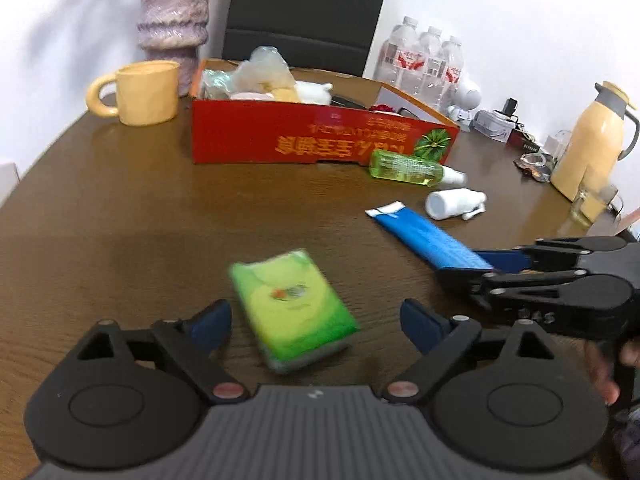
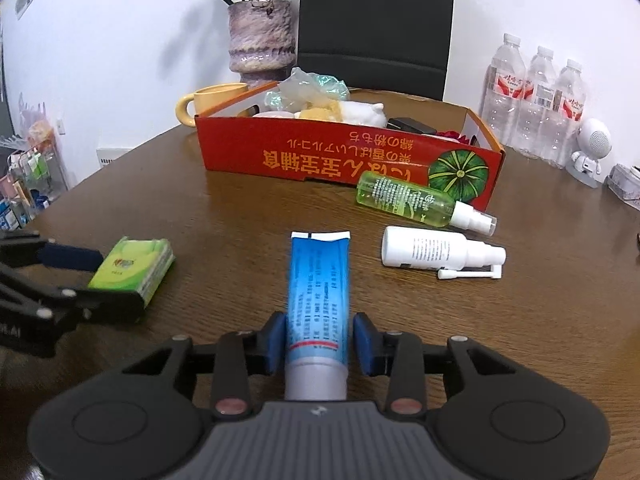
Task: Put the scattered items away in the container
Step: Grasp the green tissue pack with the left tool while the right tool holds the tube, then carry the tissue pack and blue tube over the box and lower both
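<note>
A red cardboard box (image 1: 320,142) (image 2: 344,156) stands at the back of the table and holds several items. A green tissue pack (image 1: 294,306) (image 2: 134,266) lies between the fingers of my open left gripper (image 1: 316,326); the pads are apart from it. A blue tube (image 2: 318,296) (image 1: 430,242) lies between the fingers of my right gripper (image 2: 320,346), with a small gap at each side. A green spray bottle (image 2: 412,200) (image 1: 408,168) and a white spray bottle (image 2: 436,252) (image 1: 454,202) lie in front of the box's right end.
A yellow mug (image 1: 140,92) and a purple vase (image 1: 174,20) stand left of the box. A black chair (image 2: 376,20) is behind it. Water bottles (image 2: 536,100), a small white robot figure (image 2: 590,152) and a yellow thermos (image 1: 596,136) stand at the right.
</note>
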A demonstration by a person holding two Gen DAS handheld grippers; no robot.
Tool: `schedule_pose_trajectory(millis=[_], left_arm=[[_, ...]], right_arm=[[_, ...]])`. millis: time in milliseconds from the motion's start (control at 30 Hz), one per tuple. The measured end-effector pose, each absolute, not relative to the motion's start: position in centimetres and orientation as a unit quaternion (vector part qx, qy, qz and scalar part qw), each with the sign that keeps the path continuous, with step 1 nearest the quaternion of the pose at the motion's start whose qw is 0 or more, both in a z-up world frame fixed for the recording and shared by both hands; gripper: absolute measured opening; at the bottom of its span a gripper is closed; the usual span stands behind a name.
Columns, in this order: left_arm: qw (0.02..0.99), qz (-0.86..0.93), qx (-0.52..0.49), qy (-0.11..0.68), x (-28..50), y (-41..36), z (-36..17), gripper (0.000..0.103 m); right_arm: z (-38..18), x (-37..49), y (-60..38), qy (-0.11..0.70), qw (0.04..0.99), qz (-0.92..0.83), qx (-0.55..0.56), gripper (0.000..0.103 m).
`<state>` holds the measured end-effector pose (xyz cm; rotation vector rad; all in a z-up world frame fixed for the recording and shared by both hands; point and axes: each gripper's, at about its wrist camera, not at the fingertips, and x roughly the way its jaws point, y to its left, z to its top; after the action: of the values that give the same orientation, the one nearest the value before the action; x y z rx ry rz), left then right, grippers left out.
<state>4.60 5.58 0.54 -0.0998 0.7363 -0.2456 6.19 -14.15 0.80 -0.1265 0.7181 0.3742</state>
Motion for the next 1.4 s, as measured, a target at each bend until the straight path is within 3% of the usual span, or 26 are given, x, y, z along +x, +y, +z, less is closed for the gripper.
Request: schedule_pose_trajectory(millis=[133,200,233,267,300,467,667,833,933,1200,1267,1367,1400], left_arm=[[0.935,-0.046,0.01,0.351,5.1,3.6,0.2,0.077],[0.939,-0.03,0.017,0.341,5.2,3.6,0.1,0.059],[0.94,-0.027,0.011,0.339,5.2,3.8,0.2,0.049],[0.94,-0.027,0.004,0.34,5.2,4.1,0.2,0.048],[0.94,-0.031,-0.007,0.341,5.1,4.5,0.3,0.048],[0.94,-0.054,-0.045,0.334,4.7,5.3,1.5,0.047],[0.954,-0.084,-0.042,0.284,6.6,5.3,5.9,0.047],[0.963,-0.074,-0.031,0.257,13.3,6.0,9.9,0.047],[0.963,-0.042,-0.012,0.266,19.6,6.6,10.8,0.047],[0.93,-0.049,-0.077,0.357,32.6,9.3,7.8,0.048],[0.921,-0.049,-0.083,0.377,33.9,9.6,7.1,0.057],[0.915,-0.052,-0.096,0.387,33.5,10.4,7.2,0.085],[0.919,-0.059,-0.108,0.375,32.6,10.9,7.8,0.088]], right_arm=[[0.7,6.2,-13.8,0.343,0.919,0.178,-0.07,0.037],[0.6,6.5,-13.8,0.341,0.921,0.176,-0.065,0.047],[0.5,6.7,-13.9,0.34,0.922,0.176,-0.061,0.046],[0.4,6.9,-13.9,0.34,0.922,0.175,-0.057,0.044],[0.4,6.9,-13.9,0.339,0.923,0.175,-0.057,0.034],[0.8,6.0,-13.3,0.326,0.927,0.173,-0.07,0.032],[5.0,5.0,-13.8,0.27,0.944,0.181,-0.061,0.032],[8.6,8.0,-14.4,0.237,0.952,0.186,-0.052,0.032],[9.8,11.5,-14.7,0.235,0.955,0.18,-0.026,0.032],[10.2,21.0,-13.3,0.267,0.949,0.17,0.007,0.032],[10.1,23.3,-12.7,0.277,0.946,0.168,0.01,0.032],[9.9,26.7,-11.8,0.291,0.942,0.165,0.015,0.032],[9.9,27.9,-11.5,0.295,0.941,0.165,0.017,0.032]])
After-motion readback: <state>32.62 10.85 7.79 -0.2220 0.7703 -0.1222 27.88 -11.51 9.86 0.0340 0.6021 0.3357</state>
